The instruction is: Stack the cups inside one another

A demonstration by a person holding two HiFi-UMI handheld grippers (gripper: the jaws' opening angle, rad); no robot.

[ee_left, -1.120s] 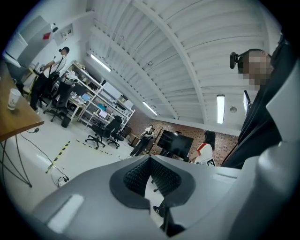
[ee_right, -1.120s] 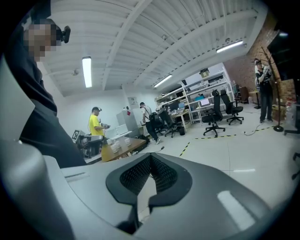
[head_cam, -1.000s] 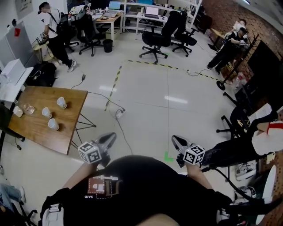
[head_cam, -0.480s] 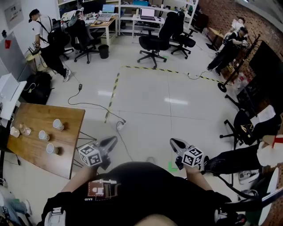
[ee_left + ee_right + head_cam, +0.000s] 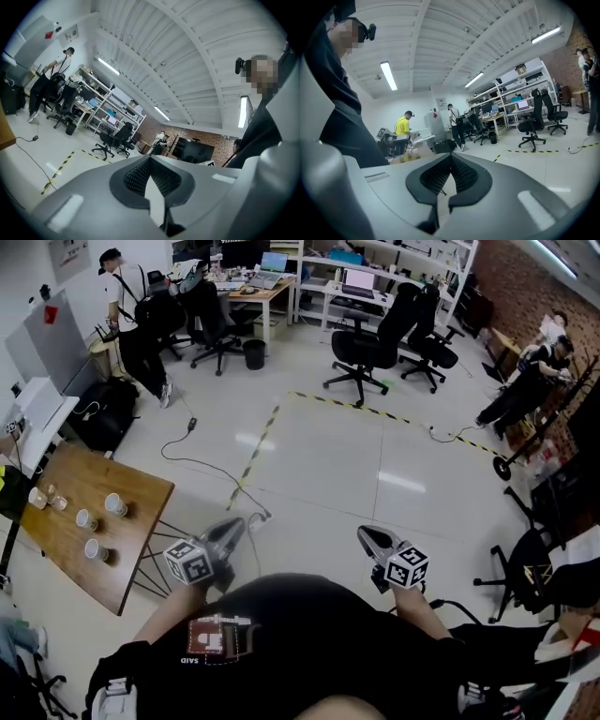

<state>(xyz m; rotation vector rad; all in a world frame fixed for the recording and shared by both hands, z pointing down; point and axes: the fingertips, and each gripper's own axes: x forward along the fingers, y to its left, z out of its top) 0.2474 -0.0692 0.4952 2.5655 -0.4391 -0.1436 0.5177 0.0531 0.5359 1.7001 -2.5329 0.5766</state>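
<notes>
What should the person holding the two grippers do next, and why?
Probably step toward the wooden table at the left. The cups stand unstacked on it, while the left gripper and right gripper are over the floor, shut and empty.

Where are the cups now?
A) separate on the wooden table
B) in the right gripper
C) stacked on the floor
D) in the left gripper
A: the cups lie singly on the wooden table, while the left gripper and right gripper are shut on nothing.
</notes>
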